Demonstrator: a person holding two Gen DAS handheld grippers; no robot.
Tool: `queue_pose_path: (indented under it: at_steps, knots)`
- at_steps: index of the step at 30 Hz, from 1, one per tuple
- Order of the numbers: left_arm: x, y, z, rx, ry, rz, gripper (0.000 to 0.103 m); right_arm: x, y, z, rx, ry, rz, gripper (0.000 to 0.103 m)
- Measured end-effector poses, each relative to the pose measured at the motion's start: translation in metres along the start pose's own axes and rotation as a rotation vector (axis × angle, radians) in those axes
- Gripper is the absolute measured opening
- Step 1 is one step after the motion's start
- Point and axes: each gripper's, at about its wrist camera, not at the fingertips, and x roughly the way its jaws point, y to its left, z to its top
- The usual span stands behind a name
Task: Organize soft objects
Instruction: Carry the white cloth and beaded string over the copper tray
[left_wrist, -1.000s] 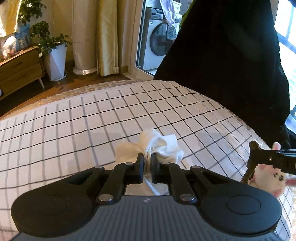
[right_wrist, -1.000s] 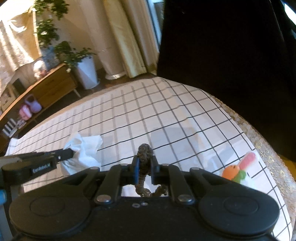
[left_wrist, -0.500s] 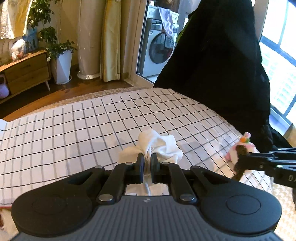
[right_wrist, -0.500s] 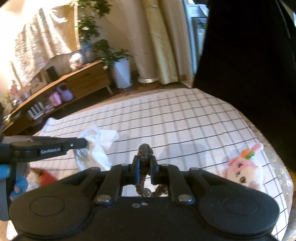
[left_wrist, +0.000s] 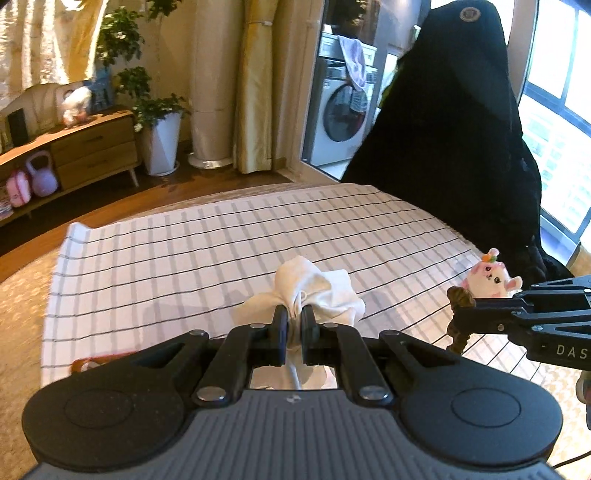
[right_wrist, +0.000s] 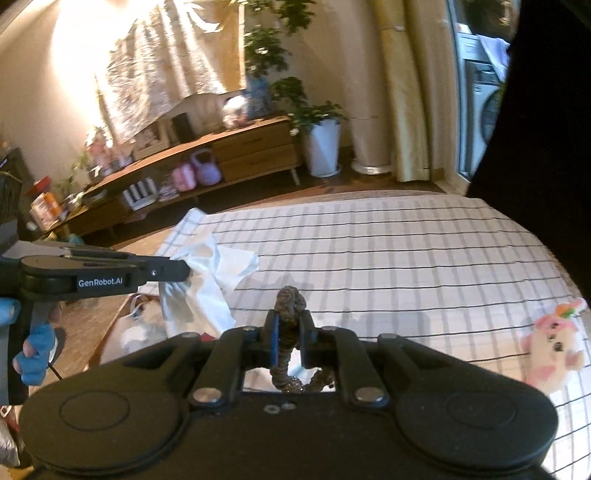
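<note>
The white cloth (left_wrist: 314, 291) hangs bunched over the checked sheet (left_wrist: 207, 251), pinched tight in my left gripper (left_wrist: 294, 325); my right gripper (right_wrist: 290, 328) is clamped on a brown braided cord (right_wrist: 290, 301). I'd carry both clear of the pink plush toy (right_wrist: 554, 347) with grips firm, releasing only over the bag (right_wrist: 133, 332) at the sheet's edge.

Handheld grippers, black plastic bodies.
Left gripper (left_wrist: 293, 325): ribbed grey housing, silver screws. Right gripper (right_wrist: 289, 325): blue-edged pad. Blue glove (right_wrist: 35, 363) on the hand.
</note>
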Motion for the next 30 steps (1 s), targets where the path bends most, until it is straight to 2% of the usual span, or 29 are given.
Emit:
queue_pose_path:
  at_steps: [8,15,23,30]
  knots:
    - [-0.034,0.051,-0.029,-0.038,0.004,0.035,0.007,0.019,0.057,0.004,-0.051,0.008,0.076,0.009]
    - [-0.047,0.099,-0.057,-0.067,0.030,0.089,0.007,0.050,0.102,0.004,-0.091,0.041,0.122,0.009]
    - [-0.038,0.142,-0.078,-0.102,0.069,0.144,0.007,0.098,0.135,0.007,-0.105,0.081,0.129,0.009]
    - [-0.015,0.164,-0.083,-0.092,0.096,0.185,0.007,0.145,0.142,0.009,-0.102,0.116,0.114,0.009]
